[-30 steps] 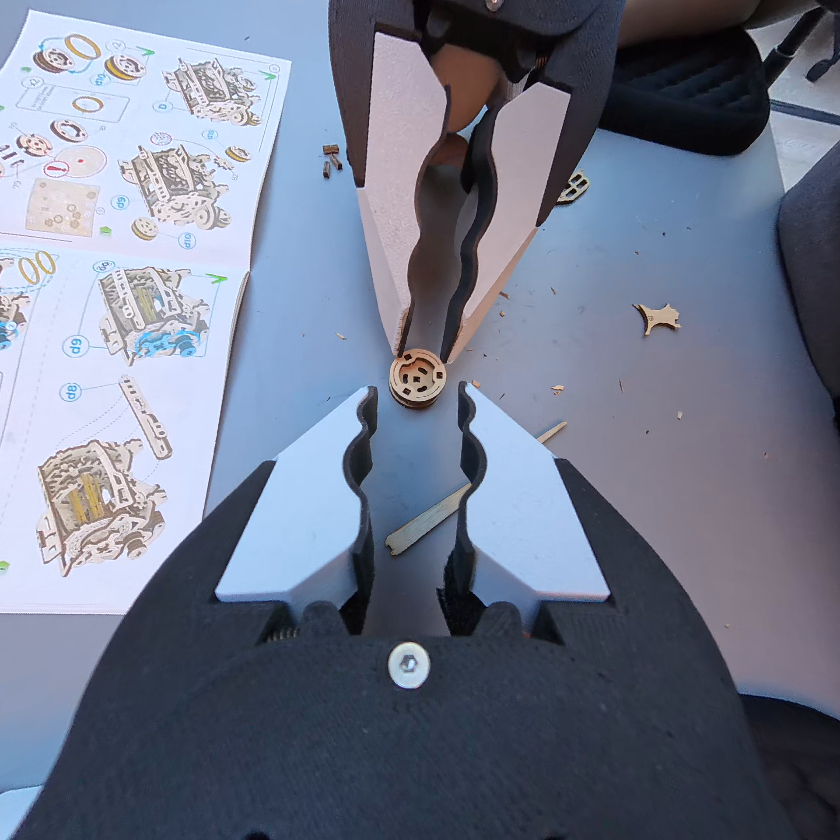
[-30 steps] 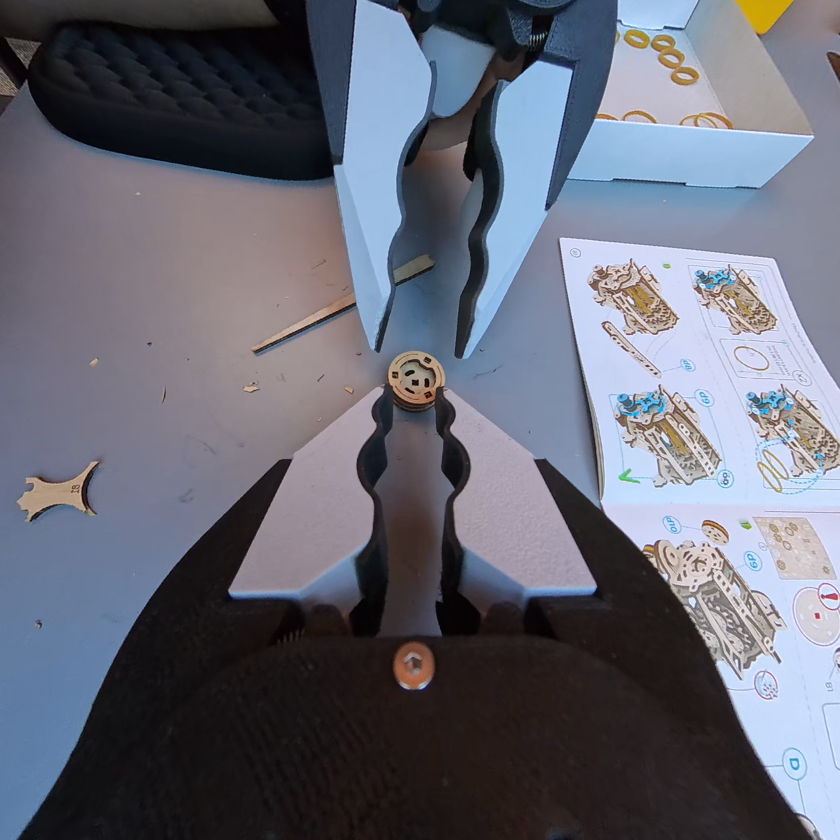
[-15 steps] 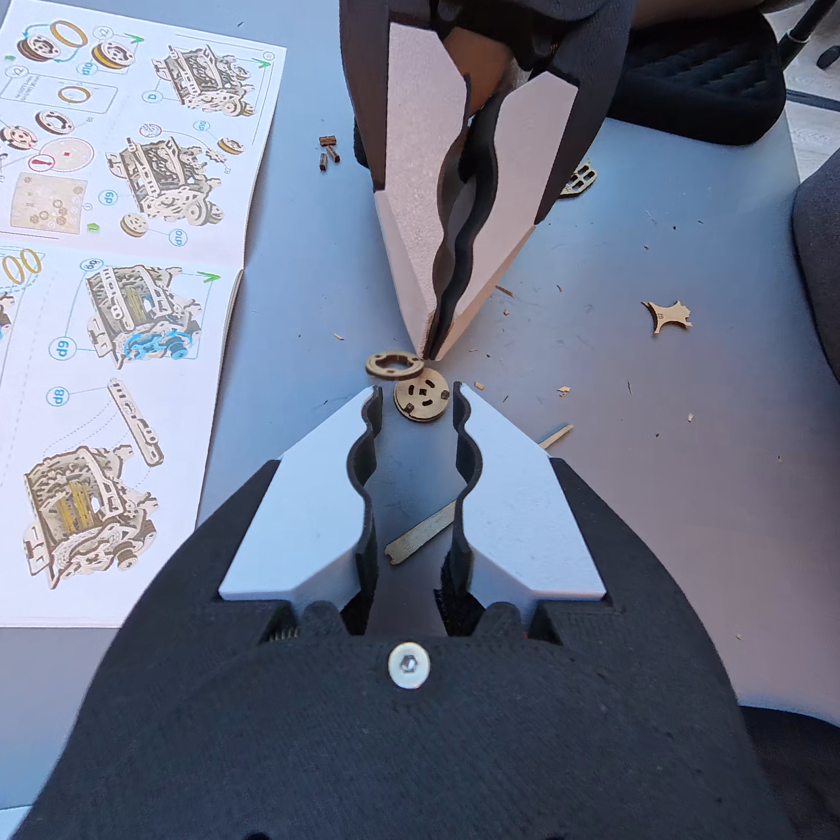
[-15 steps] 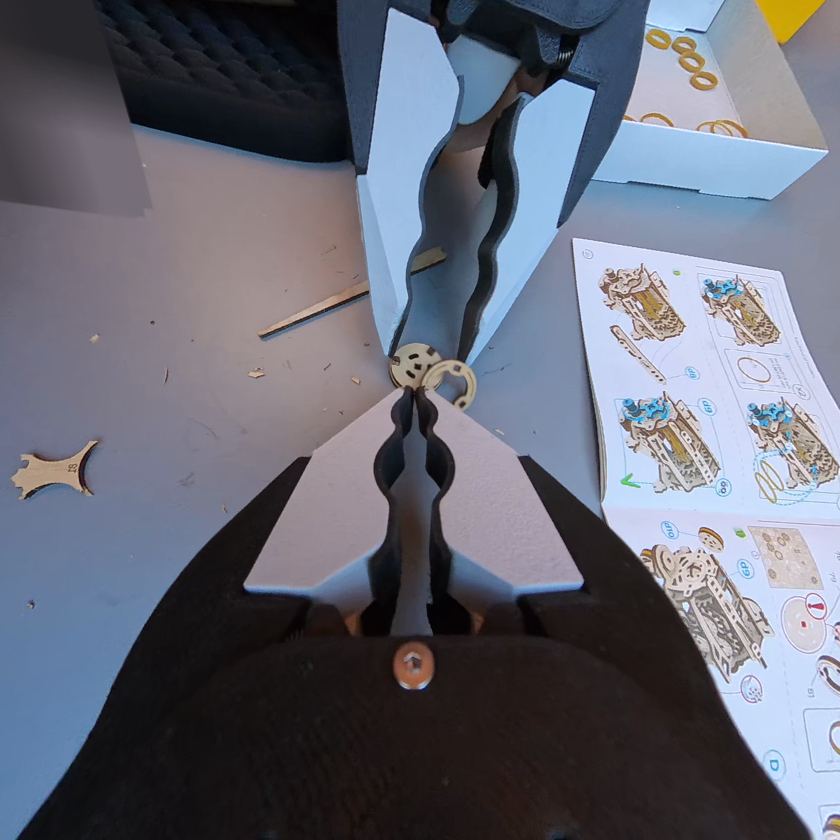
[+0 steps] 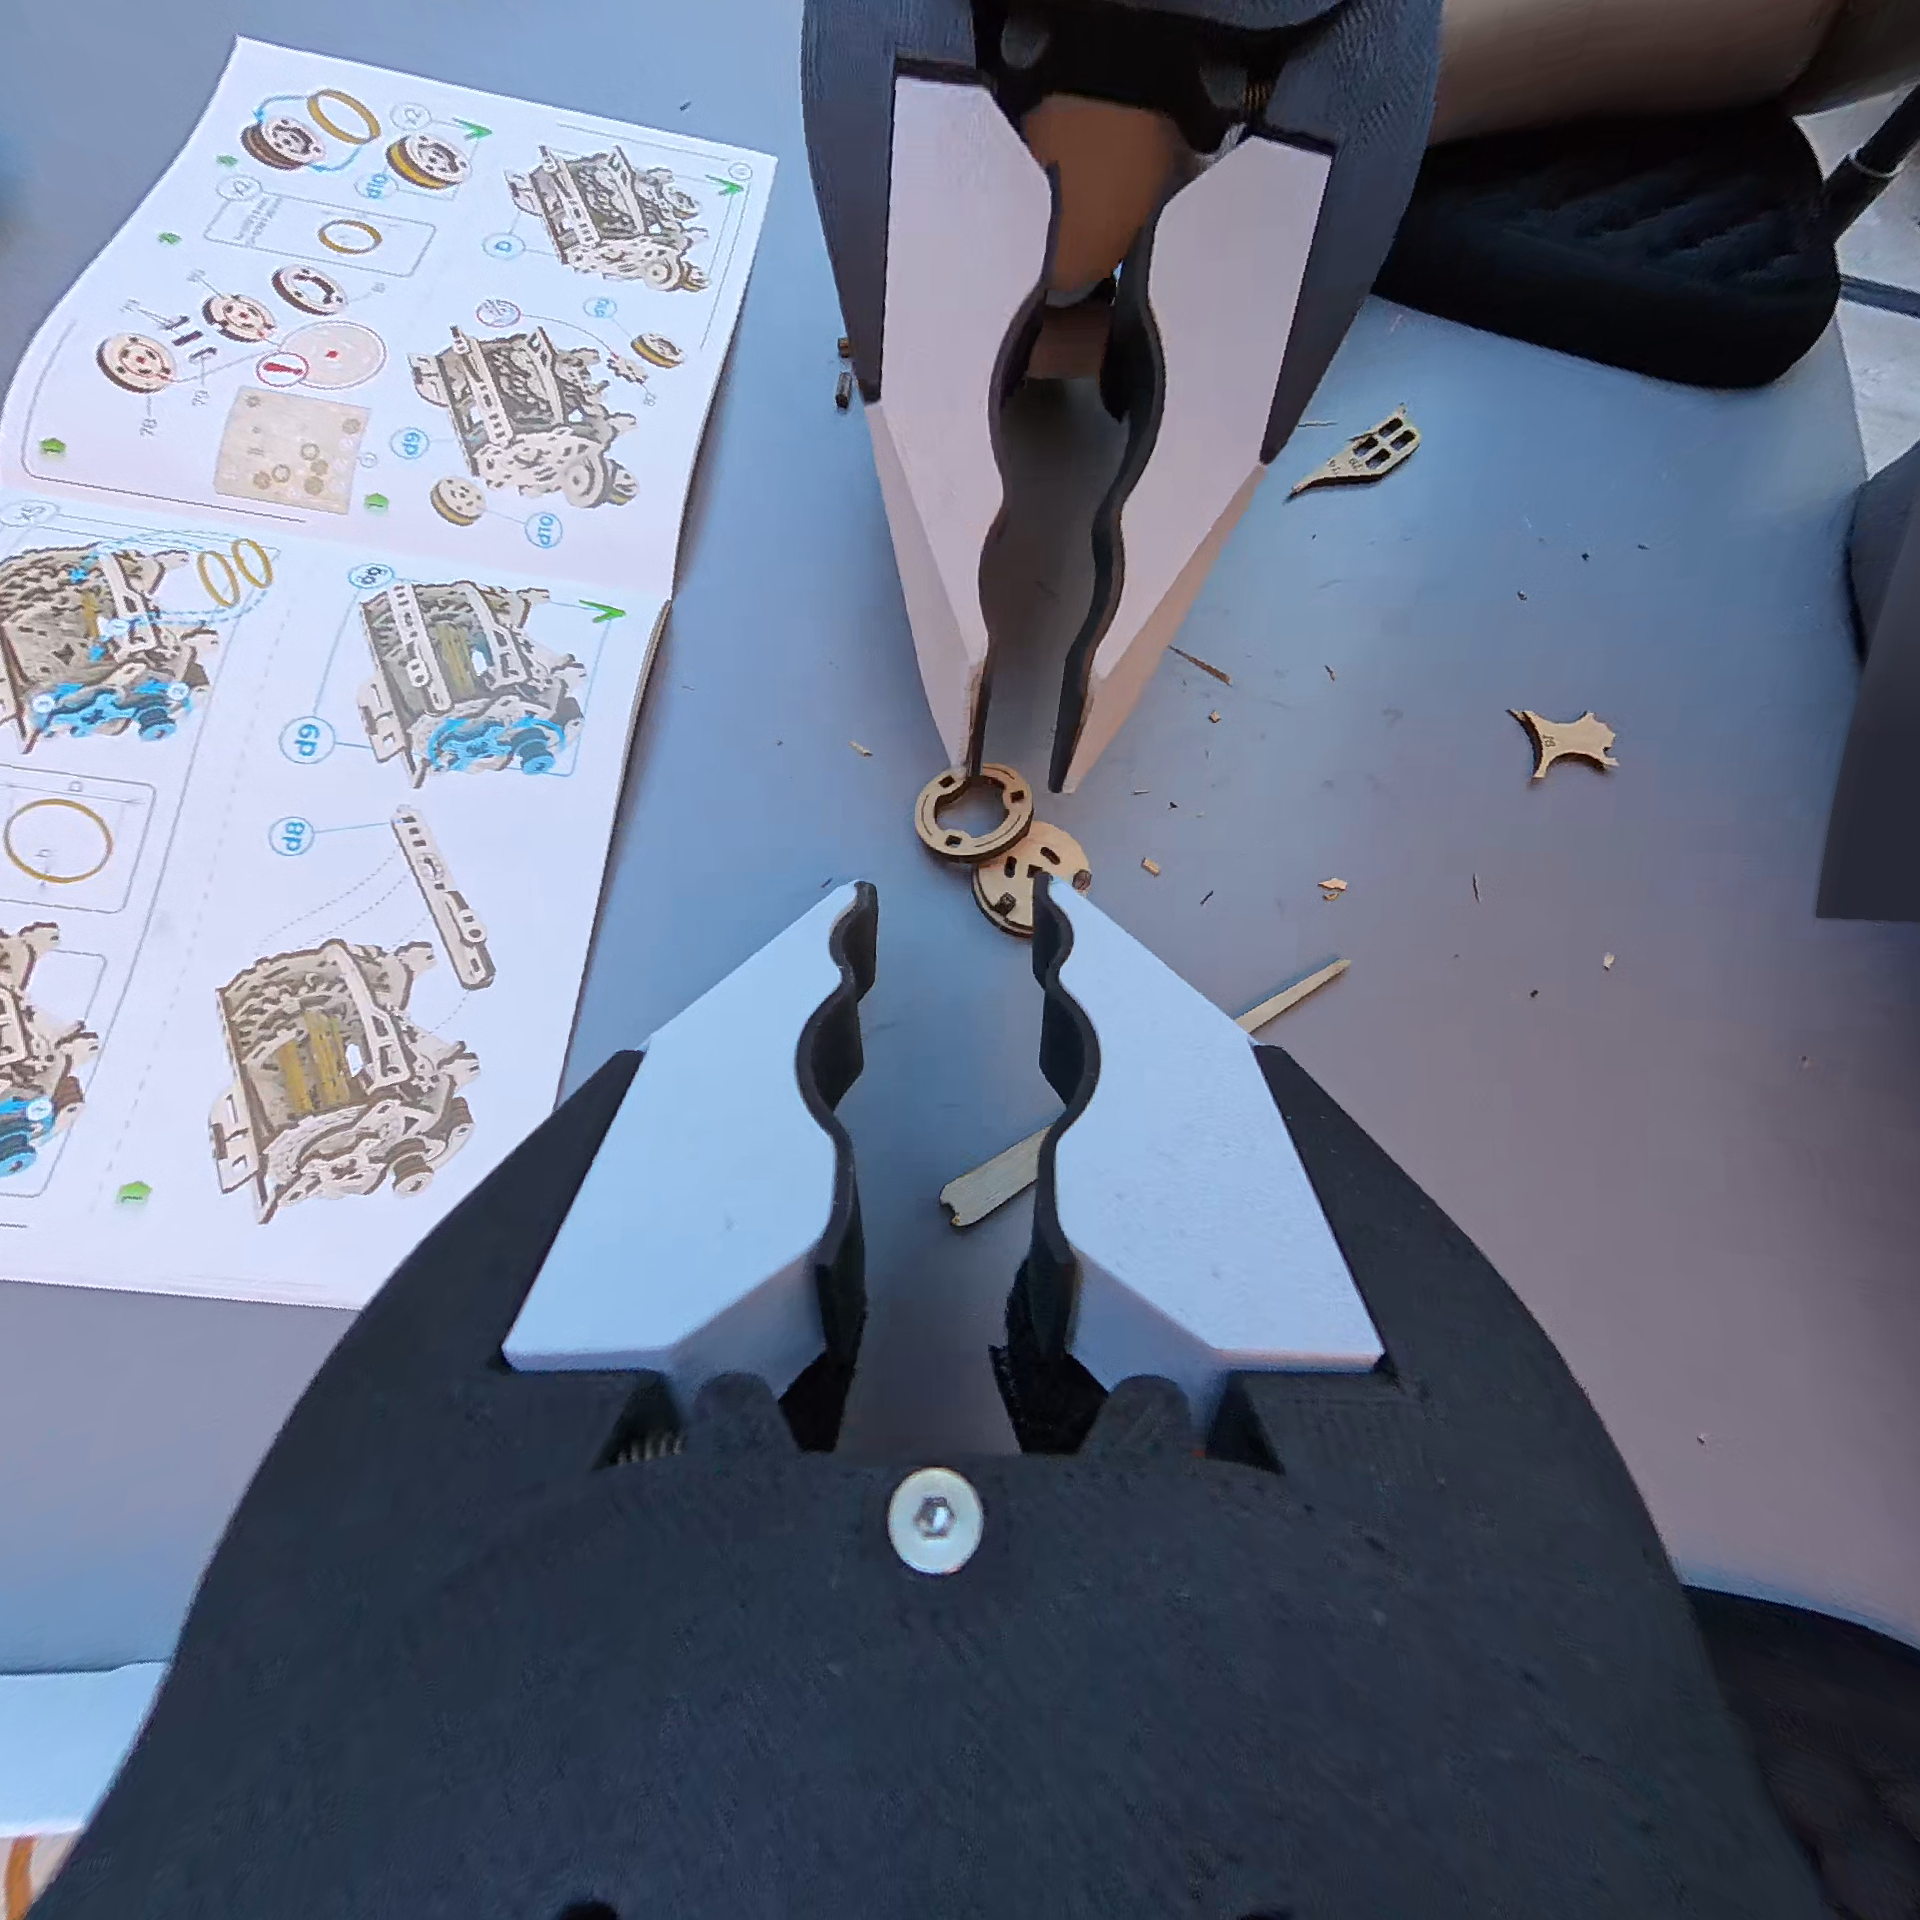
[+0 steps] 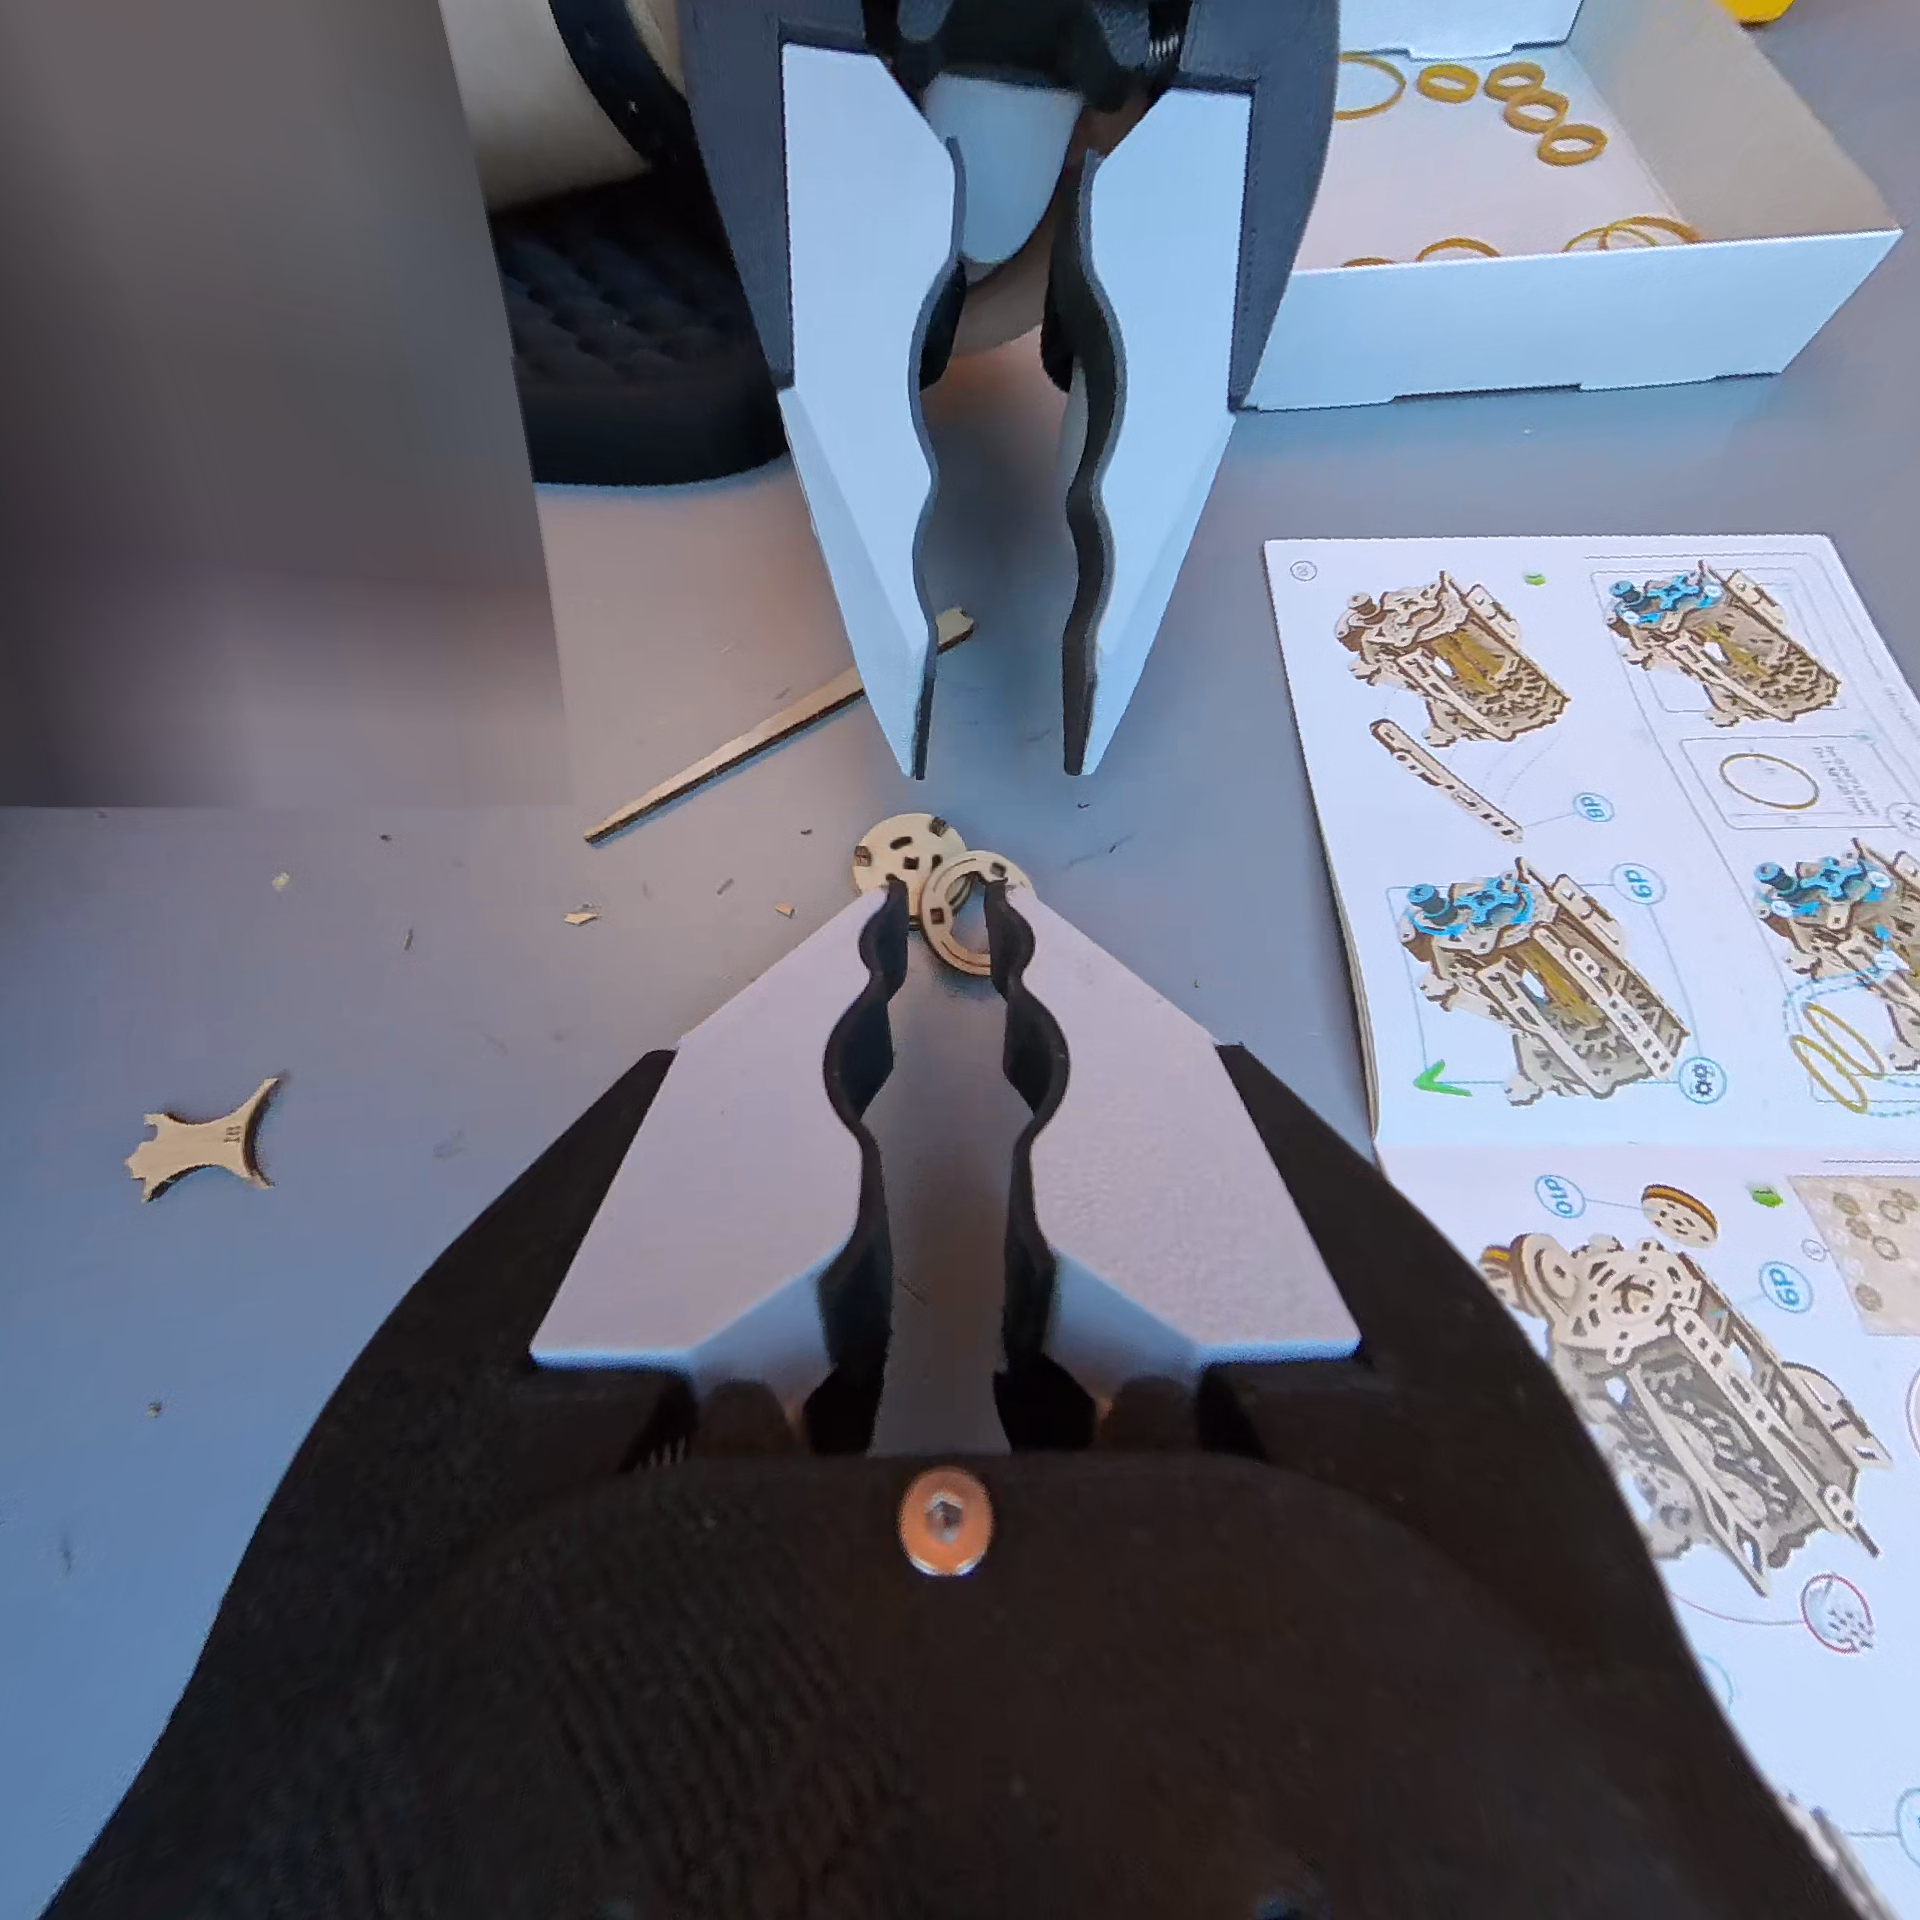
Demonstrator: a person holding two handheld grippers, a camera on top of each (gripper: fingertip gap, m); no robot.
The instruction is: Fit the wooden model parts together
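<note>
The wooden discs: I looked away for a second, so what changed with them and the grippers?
The stack came apart: the ring now lies half on the disc. The right gripper shut, then reopened with its tips at the ring. The left gripper stayed open; the booklet and stick stayed put.

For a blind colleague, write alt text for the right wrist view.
Two open tools, right and left, face each other over a wooden ring overlapping a wooden disc on a grey table, with an instruction sheet alongside.
</note>
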